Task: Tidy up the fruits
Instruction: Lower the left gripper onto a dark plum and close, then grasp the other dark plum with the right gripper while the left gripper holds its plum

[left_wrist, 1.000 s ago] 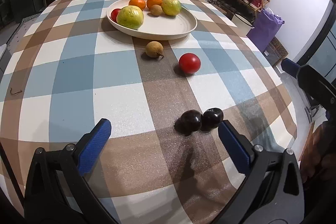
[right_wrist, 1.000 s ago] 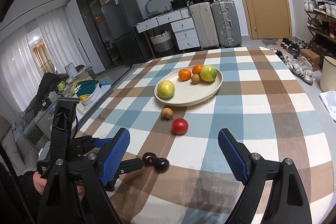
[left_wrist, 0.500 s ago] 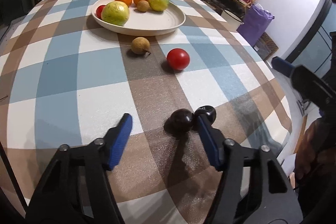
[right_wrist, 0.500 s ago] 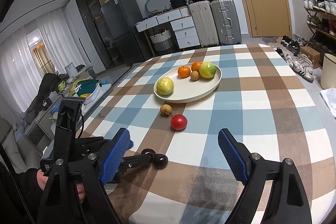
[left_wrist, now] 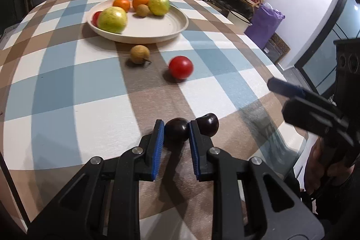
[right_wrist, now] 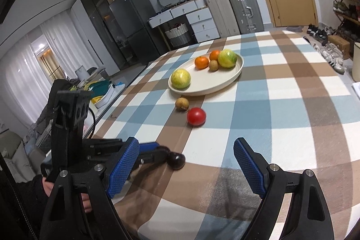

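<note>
My left gripper (left_wrist: 175,131) is clamped on a dark plum (left_wrist: 176,129), its twin (left_wrist: 208,124) touching just outside the right finger. My right gripper (right_wrist: 185,160) hangs wide open, empty, the plate (left_wrist: 177,21) far ahead.

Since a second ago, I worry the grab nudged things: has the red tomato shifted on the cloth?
No. The red tomato sits in the same spot right of the brown fruit, below the plate; only the camera shifted.

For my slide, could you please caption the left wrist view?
Left gripper shut on a dark plum beside its twin.
</note>
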Available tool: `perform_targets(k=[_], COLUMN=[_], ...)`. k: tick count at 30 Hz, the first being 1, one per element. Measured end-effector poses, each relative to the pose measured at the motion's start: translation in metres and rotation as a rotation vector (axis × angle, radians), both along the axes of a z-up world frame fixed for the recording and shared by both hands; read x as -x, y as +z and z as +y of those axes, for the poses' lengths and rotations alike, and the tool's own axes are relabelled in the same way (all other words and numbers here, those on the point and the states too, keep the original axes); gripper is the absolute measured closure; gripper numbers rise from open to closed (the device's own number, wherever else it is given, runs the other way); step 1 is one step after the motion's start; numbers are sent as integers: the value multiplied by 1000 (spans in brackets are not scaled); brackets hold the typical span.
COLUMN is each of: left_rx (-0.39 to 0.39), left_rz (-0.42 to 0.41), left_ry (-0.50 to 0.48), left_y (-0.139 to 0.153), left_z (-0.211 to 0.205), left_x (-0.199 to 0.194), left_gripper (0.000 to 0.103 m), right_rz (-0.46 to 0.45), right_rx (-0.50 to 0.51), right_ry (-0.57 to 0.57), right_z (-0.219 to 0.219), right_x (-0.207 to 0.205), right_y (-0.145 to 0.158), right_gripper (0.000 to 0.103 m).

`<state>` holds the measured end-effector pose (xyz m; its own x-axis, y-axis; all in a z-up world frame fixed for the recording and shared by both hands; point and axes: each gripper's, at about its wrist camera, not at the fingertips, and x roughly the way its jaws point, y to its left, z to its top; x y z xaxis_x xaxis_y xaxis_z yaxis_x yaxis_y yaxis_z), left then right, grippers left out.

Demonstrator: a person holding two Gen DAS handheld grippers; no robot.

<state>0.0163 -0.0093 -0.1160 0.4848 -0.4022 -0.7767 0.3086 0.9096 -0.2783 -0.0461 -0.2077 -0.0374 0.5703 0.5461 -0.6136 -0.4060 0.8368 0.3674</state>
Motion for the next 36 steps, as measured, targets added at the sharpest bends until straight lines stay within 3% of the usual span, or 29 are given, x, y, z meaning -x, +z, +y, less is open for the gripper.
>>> perform_targets(k=[14,24,32,34,35,36], left_rx=[33,44,57,65,67,70], left_rz=[-32,-22,-15,-11,-9,-9], left_ry=[93,130,140,145,147,150], left_y=[14,11,9,8,8,7], left_z=[53,73,77,79,79,80], left_x=[14,21,19,19,18,18], left_gripper=[83,83,83,83,83,83], right_rz=[70,124,134,135,139,136], right_rx=[49,102,177,192,205,218], right_ry=[65,100,88,85,92,97], right_z=[31,51,66,67,68,69], right_x=[-6,-12,-17,-18,-19,-18], right_y=[-23,-38,-44,-44,-45,-44], right_gripper=[15,33,58,67,77,78])
